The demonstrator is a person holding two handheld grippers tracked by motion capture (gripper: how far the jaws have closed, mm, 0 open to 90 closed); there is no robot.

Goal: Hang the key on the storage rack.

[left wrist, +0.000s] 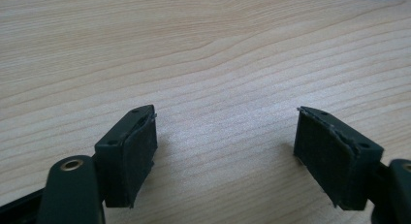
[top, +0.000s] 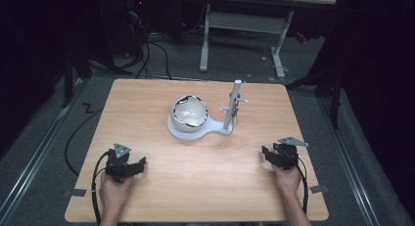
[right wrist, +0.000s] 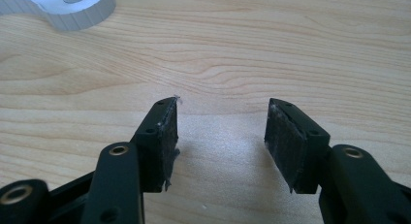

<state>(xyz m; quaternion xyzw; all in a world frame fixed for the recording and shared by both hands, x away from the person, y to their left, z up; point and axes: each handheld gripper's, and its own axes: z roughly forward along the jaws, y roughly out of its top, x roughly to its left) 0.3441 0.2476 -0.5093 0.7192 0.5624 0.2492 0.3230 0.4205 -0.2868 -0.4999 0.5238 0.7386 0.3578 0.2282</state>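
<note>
My left gripper (top: 128, 166) jaws wide apart, empty, over bare table (top: 195, 187), well short of white stand (top: 193, 129), to its near left. My right gripper (top: 279, 155) jaws parted, narrower, nothing between, near right of stand. Bowl (top: 189, 111) sits tilted on stand base, beside its upright post (top: 232, 106). Judgement: approach bowl rim slowly, open wider first, keep clear of post.

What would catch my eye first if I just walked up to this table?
Probably the white bowl with a dark rim, sitting on a white stand with an upright post in the middle of the wooden table. Nearer the person, the left gripper and right gripper rest near the two front corners, jaws open and empty.
</note>
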